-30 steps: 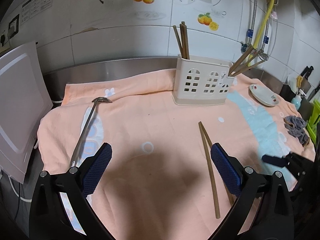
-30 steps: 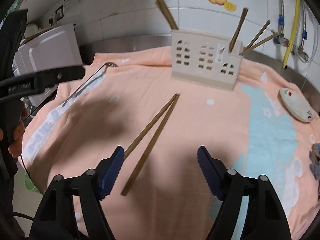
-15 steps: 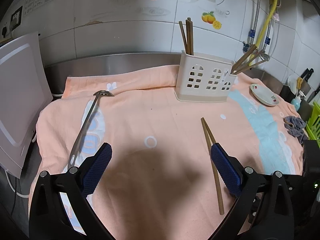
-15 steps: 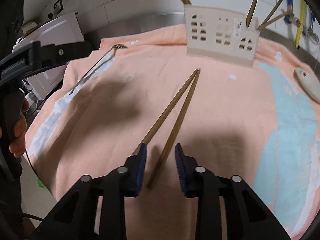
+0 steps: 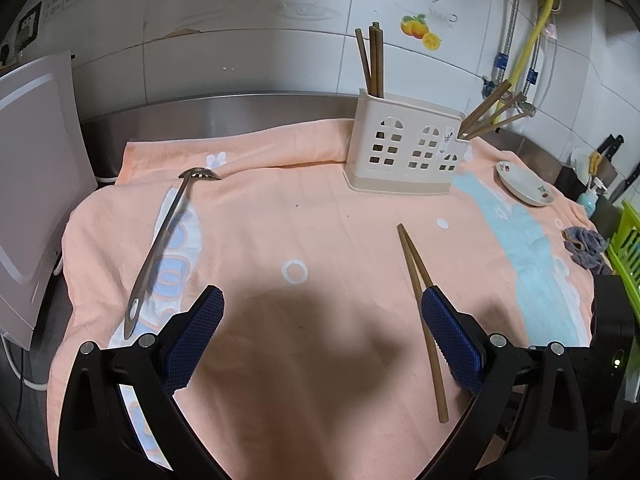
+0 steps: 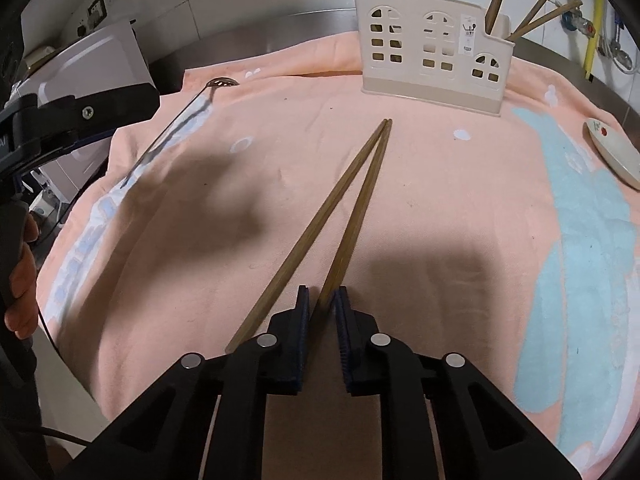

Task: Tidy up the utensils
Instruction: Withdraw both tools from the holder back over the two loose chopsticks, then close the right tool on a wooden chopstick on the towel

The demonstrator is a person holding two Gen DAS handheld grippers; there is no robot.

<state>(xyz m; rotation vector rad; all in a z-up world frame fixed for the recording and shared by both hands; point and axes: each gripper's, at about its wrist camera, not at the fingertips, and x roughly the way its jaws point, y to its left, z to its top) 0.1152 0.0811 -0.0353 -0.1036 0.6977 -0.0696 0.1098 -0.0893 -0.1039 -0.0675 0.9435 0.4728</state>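
Note:
Two wooden chopsticks [image 6: 356, 196] lie in a narrow V on the peach towel [image 6: 440, 184]; they also show in the left wrist view [image 5: 420, 292]. My right gripper [image 6: 321, 300] is shut on the near end of the right chopstick; the left chopstick passes just outside its left finger. My left gripper [image 5: 320, 316] is open and empty above the towel. A steel slotted ladle [image 5: 164, 244] lies at the left. A cream utensil holder [image 5: 404, 156] with several chopsticks stands at the back.
A white dish [image 5: 524, 188] and a grey rag [image 5: 584, 246] lie at the right. A white board [image 5: 32, 184] leans at the left. A green crate [image 5: 628, 240] stands at the far right edge. Tiled wall behind.
My right gripper has moved down and forward onto the chopsticks' near ends and its jaws have closed from wide open. My left gripper has stayed open and almost still.

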